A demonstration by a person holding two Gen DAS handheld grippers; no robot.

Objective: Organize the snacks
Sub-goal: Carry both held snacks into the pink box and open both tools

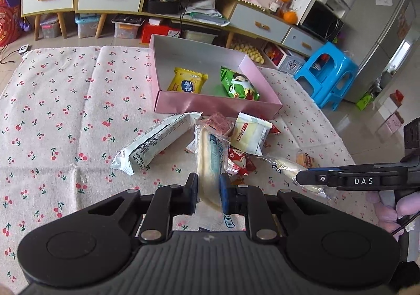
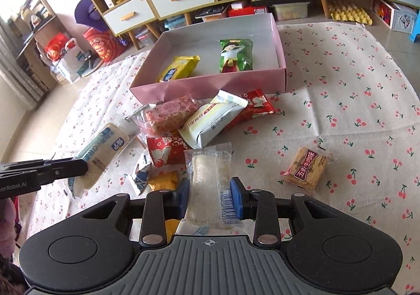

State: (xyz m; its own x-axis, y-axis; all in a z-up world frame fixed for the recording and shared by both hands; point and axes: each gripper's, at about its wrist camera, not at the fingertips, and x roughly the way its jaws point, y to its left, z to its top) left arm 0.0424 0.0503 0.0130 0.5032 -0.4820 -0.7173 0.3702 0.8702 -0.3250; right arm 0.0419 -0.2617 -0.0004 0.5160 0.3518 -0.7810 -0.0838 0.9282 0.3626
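Lying beyond both tongs, the pink box is sitting on the tabletop, seemingly nearer the left. The left tongs are clamping a cream wafer pack, its long axis pointing boxward; the right tongs are clamping a clear-wrapped snack.

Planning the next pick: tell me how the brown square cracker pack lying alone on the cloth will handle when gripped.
The brown cracker pack looks flat and probably light. The biscuit showing through its clear wrapper suggests it is stiff but may crack under a hard squeeze. The glossy film could slip; lying flat on the cherry-print tablecloth, it should not roll.
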